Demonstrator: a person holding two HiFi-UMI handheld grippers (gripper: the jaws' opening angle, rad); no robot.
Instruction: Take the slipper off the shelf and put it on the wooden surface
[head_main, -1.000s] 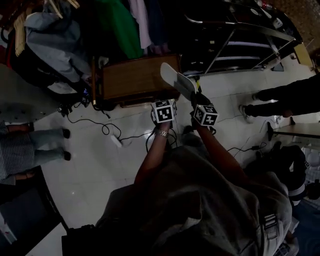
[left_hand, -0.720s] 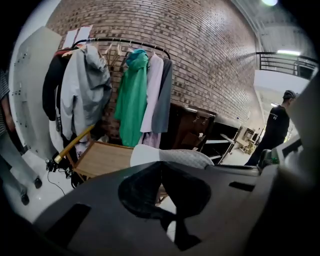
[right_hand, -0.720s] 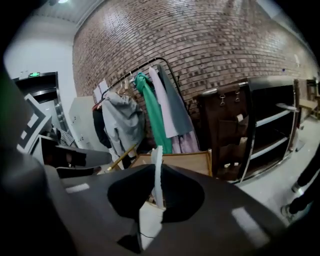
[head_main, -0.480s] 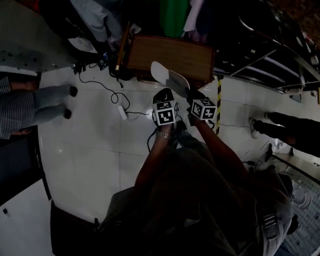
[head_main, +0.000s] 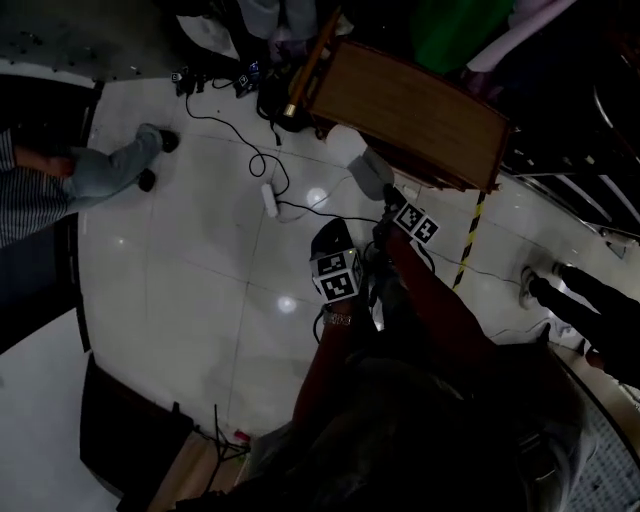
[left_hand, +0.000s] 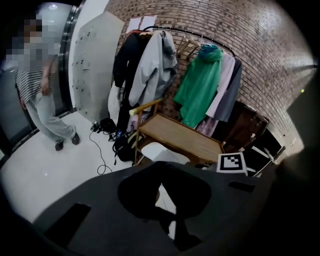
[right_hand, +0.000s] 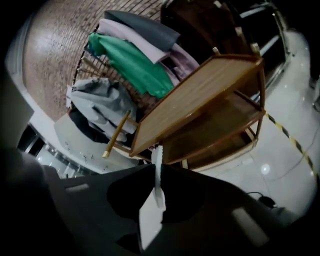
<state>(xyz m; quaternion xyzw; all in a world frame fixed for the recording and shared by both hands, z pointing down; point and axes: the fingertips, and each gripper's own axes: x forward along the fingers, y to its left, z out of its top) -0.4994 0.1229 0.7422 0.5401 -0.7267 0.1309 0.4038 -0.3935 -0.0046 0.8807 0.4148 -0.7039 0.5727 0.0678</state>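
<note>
While the right gripper (right_hand: 158, 181) has its jaws pressed together on the slipper (head_main: 368, 172), the pale shoe stands edge-on between them in the right gripper view, its free end pointing toward the wooden bench (head_main: 405, 100). From the head view the slipper hangs over the white floor (head_main: 190, 270), just beside the bench's near long edge and closer to its left corner than its right; it does not rest on the bench top. The left gripper view shows it in front of the bench's front edge as well, short of the top. A lower shelf (right_hand: 215, 131) runs beneath the bench top between its legs. The left gripper (left_hand: 171, 220) sits just beside the right one, farther from the bench's near edge, with its jaws drawn nearly together and nothing between them. Beyond the bench's far edge a rack of clothes hangs against a brick wall, a green garment (left_hand: 200, 90) among them. A cable (head_main: 262, 165) trails over the floor off the bench's left corner, and a person in grey trousers (left_hand: 45, 112) stands well apart on that side.
</note>
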